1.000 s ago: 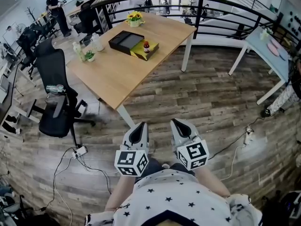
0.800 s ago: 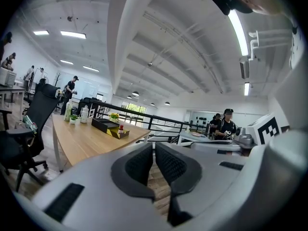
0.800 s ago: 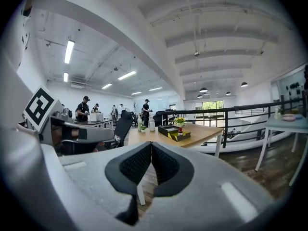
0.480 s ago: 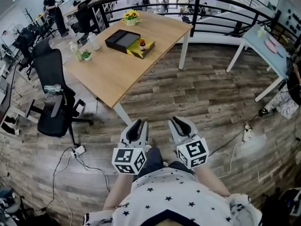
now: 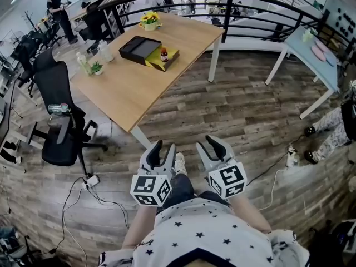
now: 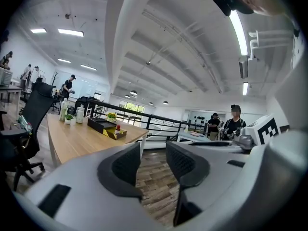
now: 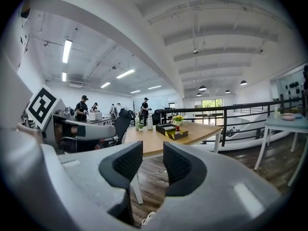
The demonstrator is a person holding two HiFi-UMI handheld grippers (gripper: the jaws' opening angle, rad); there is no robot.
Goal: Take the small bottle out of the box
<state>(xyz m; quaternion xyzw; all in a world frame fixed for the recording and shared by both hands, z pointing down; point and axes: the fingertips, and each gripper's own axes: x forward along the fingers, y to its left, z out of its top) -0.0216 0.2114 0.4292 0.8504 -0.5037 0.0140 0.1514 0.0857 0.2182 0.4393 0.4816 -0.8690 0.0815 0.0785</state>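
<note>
A small bottle [image 5: 164, 54] with a red cap stands upright in an open yellow box [image 5: 167, 62] beside a black box [image 5: 139, 48] on the wooden table [image 5: 133, 88], far ahead of me. Both grippers hang low near my body, over the wood floor and well short of the table. The left gripper [image 5: 162, 148] is opening with nothing between its jaws. The right gripper [image 5: 215, 143] is opening too, also with nothing in it. The left gripper view shows the bottle [image 6: 118, 127] far off past the left gripper [image 6: 153, 153]. It appears just as distant in the right gripper view [image 7: 177, 128], beyond the right gripper [image 7: 153, 155].
A black office chair [image 5: 55, 121] stands left of the table. A pot of yellow flowers [image 5: 148, 20] and drink bottles with a small plant [image 5: 92, 60] sit on the tabletop. A black railing [image 5: 250, 4] runs behind, a pale blue table [image 5: 317, 54] is at right, cables [image 5: 89, 182] lie on the floor.
Both grippers went from shut to open. The table and box sit slightly further left and higher in the head view, and the grippers stay close to my body.
</note>
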